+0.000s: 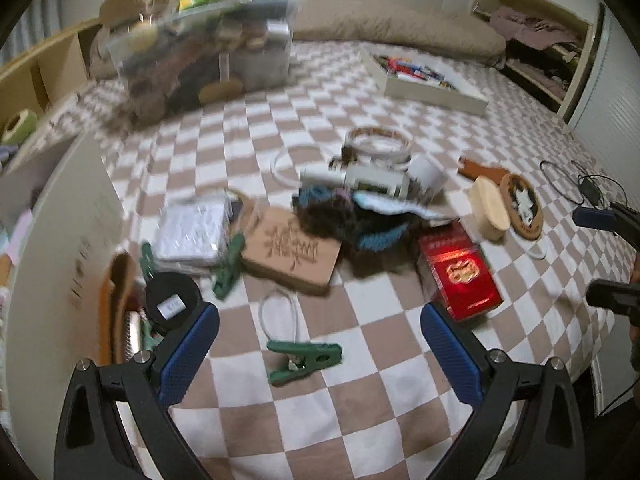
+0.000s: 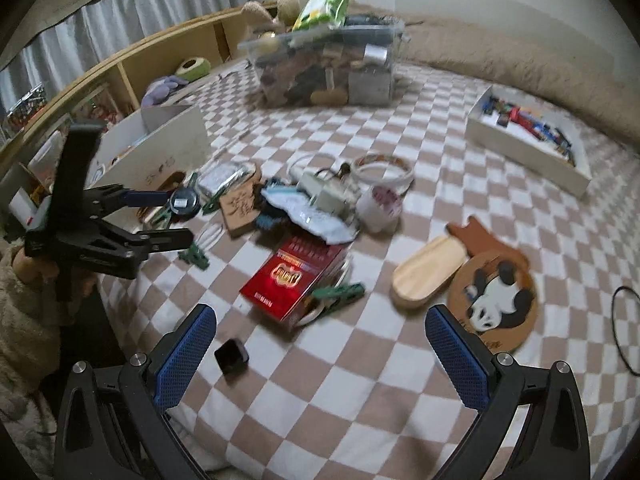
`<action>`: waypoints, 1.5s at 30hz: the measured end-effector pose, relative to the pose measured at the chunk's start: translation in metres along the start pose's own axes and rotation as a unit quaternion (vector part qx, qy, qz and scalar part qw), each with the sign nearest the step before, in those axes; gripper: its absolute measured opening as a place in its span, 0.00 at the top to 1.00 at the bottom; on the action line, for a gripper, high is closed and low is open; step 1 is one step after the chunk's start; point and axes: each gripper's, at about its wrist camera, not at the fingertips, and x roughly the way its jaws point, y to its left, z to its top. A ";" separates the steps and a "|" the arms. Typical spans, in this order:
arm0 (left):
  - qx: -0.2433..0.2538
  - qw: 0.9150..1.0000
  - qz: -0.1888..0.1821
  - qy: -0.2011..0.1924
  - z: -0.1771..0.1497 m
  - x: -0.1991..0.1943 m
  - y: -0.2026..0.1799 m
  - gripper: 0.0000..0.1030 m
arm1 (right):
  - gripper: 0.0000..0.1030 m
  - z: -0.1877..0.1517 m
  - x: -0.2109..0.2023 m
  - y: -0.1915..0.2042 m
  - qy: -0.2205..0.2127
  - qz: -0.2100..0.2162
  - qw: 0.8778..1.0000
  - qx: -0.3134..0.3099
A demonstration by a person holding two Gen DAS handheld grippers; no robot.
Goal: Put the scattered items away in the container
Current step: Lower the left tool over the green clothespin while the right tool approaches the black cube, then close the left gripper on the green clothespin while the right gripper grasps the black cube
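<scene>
Scattered items lie on a checkered bedspread. My left gripper is open, low over a green clip that lies between its fingers, untouched. A black round disc sits by its left finger, against an open white box. Ahead are a wooden tag, a dark cloth pile and a red box. My right gripper is open and empty above bare spread, short of the red box. A small black cube lies beside its left finger. Further right are a wooden oval dish and a panda coaster.
A full clear plastic bin stands at the back of the bed, a shallow white tray of small items at back right. A wooden shelf runs along the left. A black cable loop lies far right. The bed edge is just below both grippers.
</scene>
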 end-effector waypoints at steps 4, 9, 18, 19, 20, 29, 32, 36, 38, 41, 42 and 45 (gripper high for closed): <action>-0.010 1.000 0.000 0.020 -0.008 0.017 0.003 0.01 | 0.00 -0.008 0.016 0.009 0.028 0.017 0.999 -0.008; -0.026 0.999 -0.018 0.042 -0.017 0.037 0.006 0.01 | 0.00 -0.019 0.041 0.022 0.075 0.033 0.996 -0.022; 0.008 1.000 0.009 0.007 -0.037 0.050 0.000 0.00 | 0.00 -0.031 0.067 0.032 0.127 0.085 0.988 0.002; 0.013 1.000 0.014 -0.001 -0.039 0.050 -0.001 0.00 | 0.00 -0.033 0.070 0.034 0.133 0.093 0.987 0.005; 0.013 1.000 0.016 -0.007 -0.041 0.051 -0.001 0.00 | 0.00 -0.033 0.073 0.037 0.136 0.095 0.986 0.004; -0.001 0.999 0.015 -0.031 -0.044 0.053 0.001 0.00 | 0.00 -0.041 0.079 0.040 0.086 0.083 0.993 0.017; 0.000 0.999 0.016 -0.037 -0.045 0.052 0.000 0.00 | 0.00 -0.041 0.082 0.041 0.087 0.071 0.994 0.008; -0.006 0.999 0.012 -0.048 -0.047 0.048 0.002 0.00 | 0.00 -0.038 0.088 0.049 0.108 0.049 0.993 -0.019; -0.012 0.998 0.007 -0.054 -0.049 0.045 0.004 0.00 | 0.00 -0.038 0.091 0.053 0.117 0.035 0.992 -0.035; -0.017 0.998 0.003 -0.061 -0.051 0.043 0.004 0.02 | 0.00 -0.037 0.095 0.057 0.124 0.010 0.991 -0.047; -0.019 0.998 0.003 -0.064 -0.052 0.042 0.005 0.02 | 0.00 -0.037 0.095 0.058 0.125 0.005 0.991 -0.048; -0.026 0.997 0.010 -0.070 -0.053 0.040 0.007 0.11 | 0.00 -0.036 0.094 0.060 0.132 0.000 0.989 -0.061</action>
